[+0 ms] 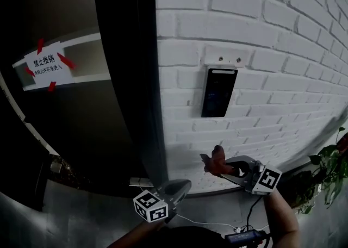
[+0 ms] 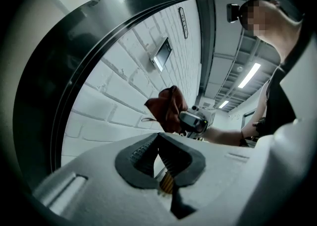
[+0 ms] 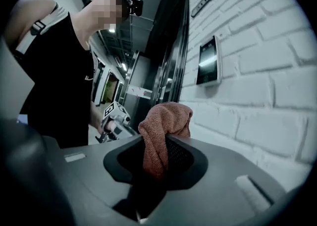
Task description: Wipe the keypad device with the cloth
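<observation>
A black keypad device (image 1: 219, 92) hangs on the white brick wall (image 1: 272, 40); it also shows as a keypad device (image 3: 208, 61) up the wall in the right gripper view and, small, as a keypad device (image 2: 161, 55) in the left gripper view. Below it and off the wall, my right gripper (image 1: 222, 165) is shut on a rust-red cloth (image 1: 214, 161). The cloth (image 3: 163, 126) bunches up out of the right gripper (image 3: 158, 158). My left gripper (image 1: 184, 188) hangs lower and to the left, its jaws (image 2: 161, 158) shut with nothing between them. It looks at the cloth (image 2: 166, 108).
A dark door frame (image 1: 136, 78) runs down just left of the bricks. Beyond it is a dark door with a paper sign (image 1: 48, 64) held by red tape. A green plant (image 1: 329, 165) stands at the lower right. A cable (image 1: 217, 224) lies on the floor.
</observation>
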Demonstrator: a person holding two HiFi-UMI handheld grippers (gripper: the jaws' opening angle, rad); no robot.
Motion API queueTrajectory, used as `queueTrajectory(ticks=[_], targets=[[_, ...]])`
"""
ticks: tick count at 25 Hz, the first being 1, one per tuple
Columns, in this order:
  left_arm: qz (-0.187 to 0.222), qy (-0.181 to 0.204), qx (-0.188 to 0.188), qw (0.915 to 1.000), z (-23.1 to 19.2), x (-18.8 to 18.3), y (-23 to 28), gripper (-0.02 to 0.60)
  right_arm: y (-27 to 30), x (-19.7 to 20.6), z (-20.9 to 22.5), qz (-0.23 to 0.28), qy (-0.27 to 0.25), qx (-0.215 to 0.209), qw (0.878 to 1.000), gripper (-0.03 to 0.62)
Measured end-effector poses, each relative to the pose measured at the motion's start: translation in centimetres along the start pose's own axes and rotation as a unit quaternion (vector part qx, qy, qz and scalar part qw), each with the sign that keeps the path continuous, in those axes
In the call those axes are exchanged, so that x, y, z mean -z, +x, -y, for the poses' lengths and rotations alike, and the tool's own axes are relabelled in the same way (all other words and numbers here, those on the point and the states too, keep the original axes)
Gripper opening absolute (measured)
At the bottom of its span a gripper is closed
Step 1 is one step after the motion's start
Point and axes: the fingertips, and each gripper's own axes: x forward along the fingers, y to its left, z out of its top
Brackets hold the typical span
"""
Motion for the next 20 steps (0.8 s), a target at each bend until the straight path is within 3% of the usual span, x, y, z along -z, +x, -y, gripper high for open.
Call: queueTrajectory(ticks=[6,8,11,20], targets=[[-0.003,0.014,0.015,0.9998,1.4,-0.6,0.5,0.005,-0.4,-12.1,4.2,0.0,-0.099,0.119,0.988,0.092],[-0.009,0.011,0.018,0.9997,1.7,-0.1,0.6,0.005,-1.4,-16.2,6.7,0.0,-0.133,0.172,0.976,0.092],[-0.013,0.007,0.021,0.9997,2.1,0.6,0.6,0.005,-2.6,-21.0,10.7,-0.012,-0.2,0.254,0.946,0.092],[-0.004,-0.001,0.002,1.0,1.9,0.7,-0.8,0.004,-0.9,-23.7,16.0,-0.089,-0.29,0.336,0.892,0.094]])
